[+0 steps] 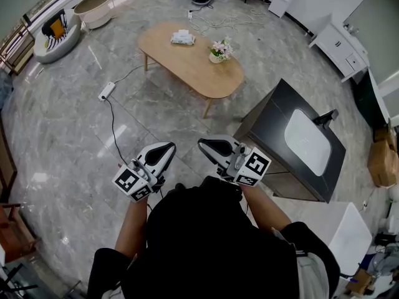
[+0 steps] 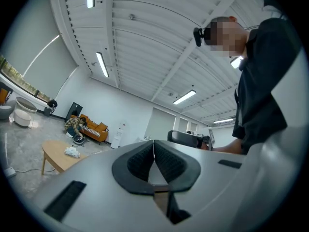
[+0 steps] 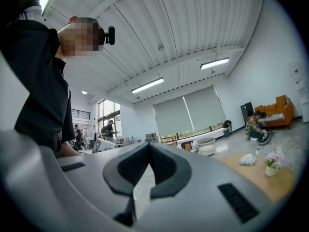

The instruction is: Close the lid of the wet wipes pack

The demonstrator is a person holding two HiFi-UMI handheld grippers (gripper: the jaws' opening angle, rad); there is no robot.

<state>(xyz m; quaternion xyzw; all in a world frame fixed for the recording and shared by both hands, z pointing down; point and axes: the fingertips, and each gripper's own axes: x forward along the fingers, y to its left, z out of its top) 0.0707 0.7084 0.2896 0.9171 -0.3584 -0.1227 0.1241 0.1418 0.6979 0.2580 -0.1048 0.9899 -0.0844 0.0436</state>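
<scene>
The wet wipes pack [image 1: 182, 38] lies on the far end of an oval wooden coffee table [image 1: 187, 64], well ahead of me; whether its lid is open I cannot tell at this distance. It shows small in the left gripper view [image 2: 72, 152] and the right gripper view [image 3: 247, 159]. My left gripper [image 1: 166, 147] and right gripper [image 1: 204, 144] are held close to my body above the floor, far short of the table. Both are shut with nothing between the pads, as seen on the left gripper [image 2: 154, 145] and the right gripper [image 3: 149, 147].
A small pot of flowers [image 1: 219, 50] stands on the table near the pack. A dark cabinet with a white basin [image 1: 298, 141] is at my right. A power strip [image 1: 106, 91] and its cable lie on the marble floor. A person [image 3: 253, 123] sits by an orange sofa.
</scene>
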